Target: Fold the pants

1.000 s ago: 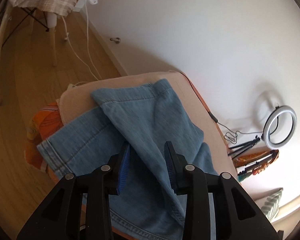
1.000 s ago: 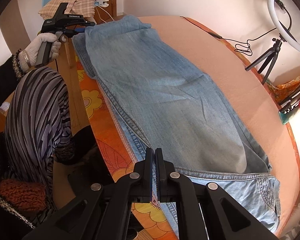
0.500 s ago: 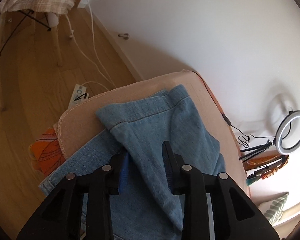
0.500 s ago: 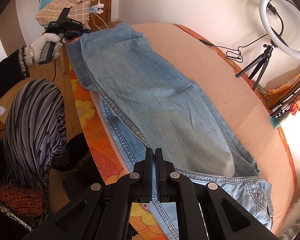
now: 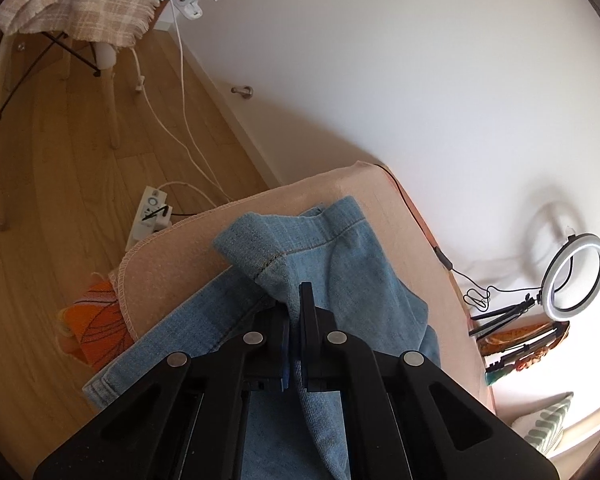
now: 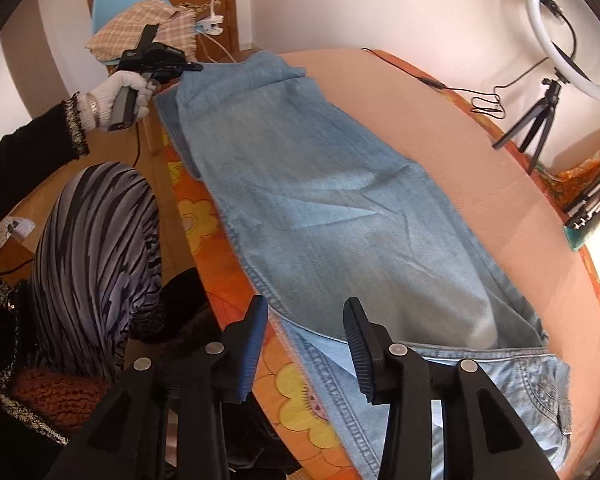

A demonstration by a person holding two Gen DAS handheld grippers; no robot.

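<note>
**Asker:** Along which line of the bed do the trousers lie, and which gripper is nearer which end?

**Describer:** Along the near edge of the bed, the long faded light-blue denim pants [image 6: 340, 216] stretch lengthwise on a soft peach-coloured blanket [image 6: 460, 152], their long axis running from the far end of the bed toward the near end. The black two-finger left gripper [image 5: 294, 308] is at the far end, where the leg hems lie; its jaws have just been closing and now pinch a raised fold of hem. The black two-finger right gripper [image 6: 306, 344] hovers over the near end, by the stitched waistband and pocket; its jaws have just been opening and stand apart above the cloth, pressing on nothing.

**Asker:** What is the cloth like?

**Describer:** Heavy woven denim with thick seams, lying mostly flat with shallow creases. An orange flowered sheet [image 6: 284, 412] shows beneath at the bed's edge.
</note>
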